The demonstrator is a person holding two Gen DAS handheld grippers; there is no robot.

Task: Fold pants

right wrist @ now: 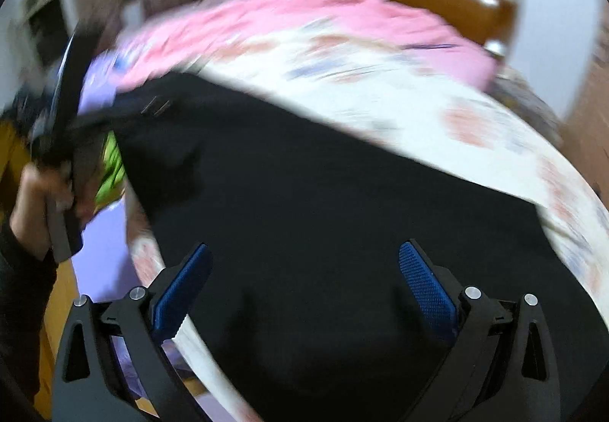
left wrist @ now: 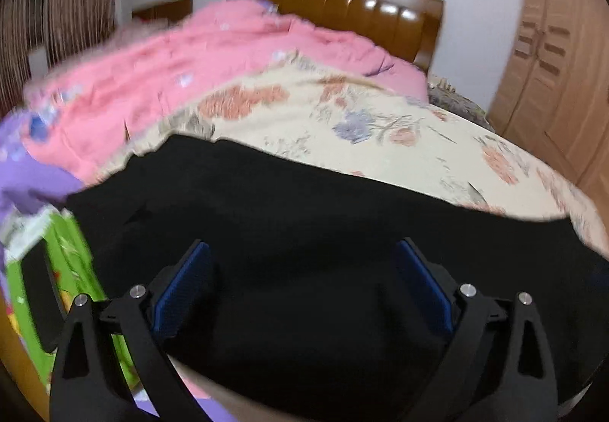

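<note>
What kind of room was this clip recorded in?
A bedroom, most likely: a bed with a wooden headboard, a pink quilt on a floral sheet, and a wardrobe.
</note>
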